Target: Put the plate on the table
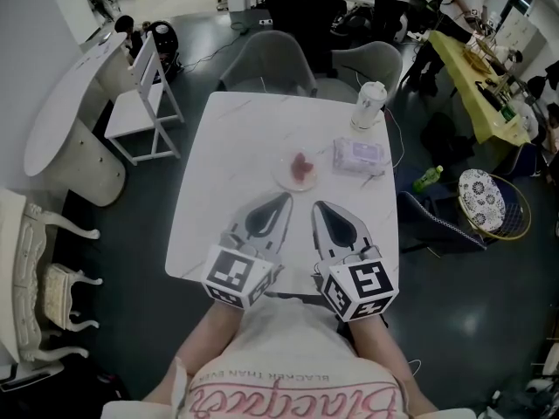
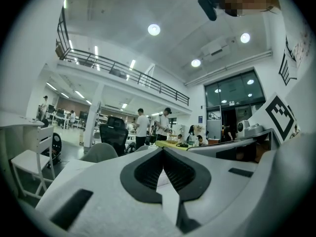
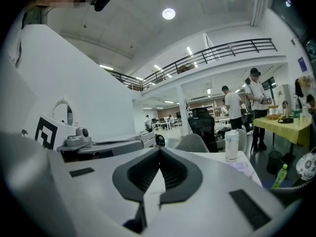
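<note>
One plate (image 1: 297,169) on the bench (image 1: 218,173), one wipes pack (image 1: 359,156) beside, one cup (image 1: 369,105) behind it; my left claw (image 1: 281,201) and right claw (image 1: 320,208) are closed, empty.

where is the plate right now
In the head view the plate sits on the white table, a little right of centre, just left of the pack of wipes, with the white cup further back.

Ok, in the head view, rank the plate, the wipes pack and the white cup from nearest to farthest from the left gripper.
1. Plate: just ahead of the left gripper, near the middle of the table.
2. Wipes pack: to the right of the plate.
3. White cup: at the far right corner, beyond the pack.
</note>
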Available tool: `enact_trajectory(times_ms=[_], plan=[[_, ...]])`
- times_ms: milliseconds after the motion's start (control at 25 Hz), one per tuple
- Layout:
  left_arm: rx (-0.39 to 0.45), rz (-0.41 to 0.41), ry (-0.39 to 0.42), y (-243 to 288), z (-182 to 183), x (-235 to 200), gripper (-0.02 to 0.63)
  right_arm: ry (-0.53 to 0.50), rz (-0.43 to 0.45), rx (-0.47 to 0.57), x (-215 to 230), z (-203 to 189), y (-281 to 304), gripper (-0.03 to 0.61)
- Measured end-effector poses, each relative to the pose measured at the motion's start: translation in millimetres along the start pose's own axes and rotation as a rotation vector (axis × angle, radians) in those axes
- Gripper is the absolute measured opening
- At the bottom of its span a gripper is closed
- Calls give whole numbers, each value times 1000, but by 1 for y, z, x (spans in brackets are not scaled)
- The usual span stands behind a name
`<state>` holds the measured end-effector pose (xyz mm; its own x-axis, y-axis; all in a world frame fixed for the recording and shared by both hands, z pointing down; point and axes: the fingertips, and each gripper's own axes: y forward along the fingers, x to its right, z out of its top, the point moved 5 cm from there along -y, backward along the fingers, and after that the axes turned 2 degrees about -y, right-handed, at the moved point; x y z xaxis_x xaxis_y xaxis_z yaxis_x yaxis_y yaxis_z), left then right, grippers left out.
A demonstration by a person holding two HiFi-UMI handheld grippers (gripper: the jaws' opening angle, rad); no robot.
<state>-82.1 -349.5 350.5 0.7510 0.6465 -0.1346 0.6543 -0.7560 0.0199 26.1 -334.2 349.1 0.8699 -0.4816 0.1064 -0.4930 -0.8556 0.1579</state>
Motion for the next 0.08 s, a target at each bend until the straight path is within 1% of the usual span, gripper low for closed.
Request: enact_trajectory(times_ms=[80], plan=[[4,-2,-2,1,1,-1,3,0,0,3,0,1,1,3]])
